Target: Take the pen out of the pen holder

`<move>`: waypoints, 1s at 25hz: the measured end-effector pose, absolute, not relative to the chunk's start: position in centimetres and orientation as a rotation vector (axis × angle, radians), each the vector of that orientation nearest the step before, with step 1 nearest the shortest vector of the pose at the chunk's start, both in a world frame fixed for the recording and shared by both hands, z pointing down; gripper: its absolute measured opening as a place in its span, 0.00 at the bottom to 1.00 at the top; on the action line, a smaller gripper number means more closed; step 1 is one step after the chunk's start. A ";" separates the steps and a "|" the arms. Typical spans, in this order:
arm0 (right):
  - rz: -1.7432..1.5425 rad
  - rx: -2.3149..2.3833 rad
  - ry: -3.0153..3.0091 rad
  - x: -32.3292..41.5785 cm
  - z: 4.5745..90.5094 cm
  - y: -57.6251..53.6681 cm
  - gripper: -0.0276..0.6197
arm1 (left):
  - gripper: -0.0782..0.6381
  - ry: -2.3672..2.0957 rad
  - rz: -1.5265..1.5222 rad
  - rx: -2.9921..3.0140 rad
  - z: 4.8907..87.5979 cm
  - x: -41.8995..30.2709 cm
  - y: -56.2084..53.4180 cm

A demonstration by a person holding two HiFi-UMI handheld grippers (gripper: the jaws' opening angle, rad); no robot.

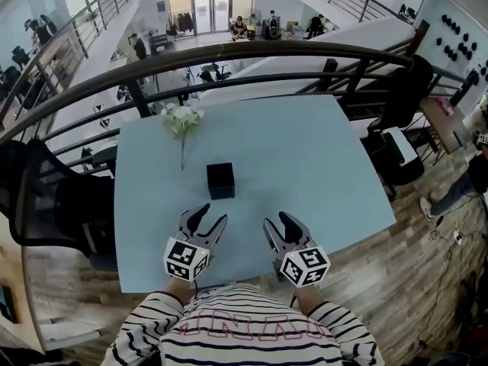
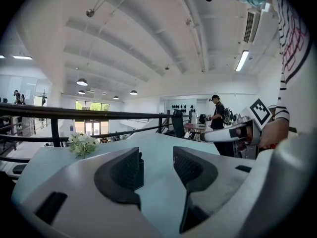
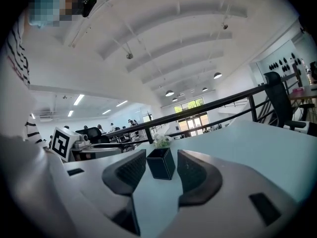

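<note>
Striped shirt (image 1: 252, 334); pale-blue table (image 1: 305, 158) bears pen holder (image 1: 220, 180); railing (image 1: 229, 49) beyond.

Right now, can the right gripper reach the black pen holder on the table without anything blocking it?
Probably yes. The right gripper has its jaws apart, and the pen holder stands ahead of them, with only bare table between. The flower sprig lies beyond the holder, out of the way.
</note>
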State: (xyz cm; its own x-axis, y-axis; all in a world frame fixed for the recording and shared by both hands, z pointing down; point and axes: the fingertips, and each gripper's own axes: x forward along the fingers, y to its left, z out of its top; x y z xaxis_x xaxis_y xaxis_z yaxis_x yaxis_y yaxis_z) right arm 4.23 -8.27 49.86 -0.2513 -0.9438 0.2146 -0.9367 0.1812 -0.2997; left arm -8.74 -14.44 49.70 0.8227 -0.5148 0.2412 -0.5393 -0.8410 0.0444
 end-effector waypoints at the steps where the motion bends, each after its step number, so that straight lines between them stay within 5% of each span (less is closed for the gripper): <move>1: -0.589 -1.900 2.409 4.1 49.9 -9.0 0.34 | 0.38 -0.845 0.340 2.892 49.7 -8.8 -14.9; 25: -0.686 -1.506 2.749 6.3 53.0 -17.2 0.34 | 0.39 -1.148 0.442 2.772 53.5 -3.7 -20.8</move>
